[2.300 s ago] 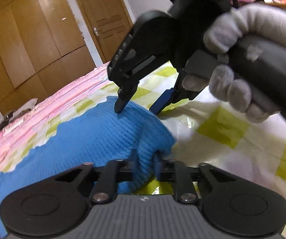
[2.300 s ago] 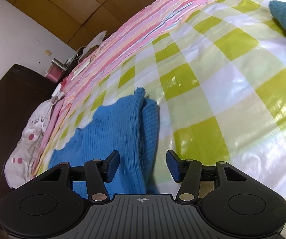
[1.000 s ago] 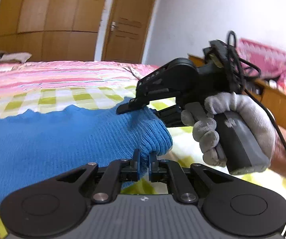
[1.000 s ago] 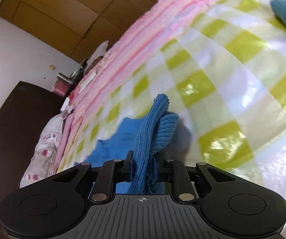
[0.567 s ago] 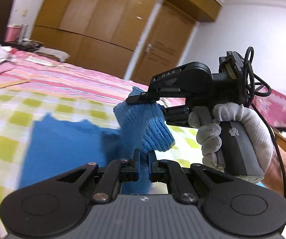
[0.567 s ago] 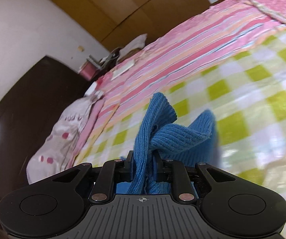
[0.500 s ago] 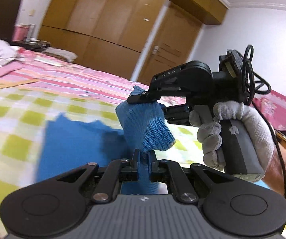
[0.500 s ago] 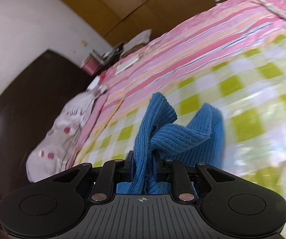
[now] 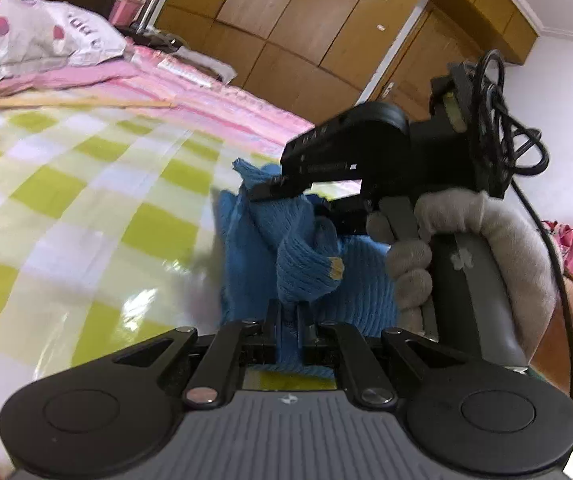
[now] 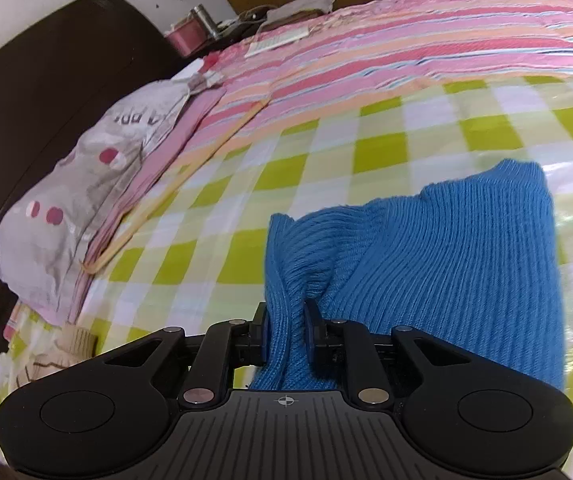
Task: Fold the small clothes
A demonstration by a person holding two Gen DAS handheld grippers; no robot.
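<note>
A blue knit sweater [image 9: 246, 248] lies partly doubled over on the green-checked sheet [image 9: 66, 200]. My left gripper [image 9: 286, 312] is shut on a bunched fold of its edge. In the left wrist view my right gripper [image 9: 256, 195], held by a grey-gloved hand [image 9: 486, 240], pinches the same sweater a little further off. In the right wrist view the right gripper [image 10: 286, 320] has a thick ribbed fold of the blue sweater [image 10: 466, 248] pressed between its pads, and its jaws are opening slightly. The rest of the sweater spreads flat to the right.
A grey spotted pillow [image 10: 86, 184] and a dark headboard [image 10: 46, 60] lie to the left. A pink striped blanket [image 10: 406, 40] covers the far side of the bed. A beige knit garment [image 10: 74, 344] sits at the near left. Wooden wardrobes [image 9: 286, 20] stand behind.
Both grippers have carried the sweater's gripped edge across the bed toward the pillow end, doubling it over itself. The fabric now sits lower, resting on the sheet.
</note>
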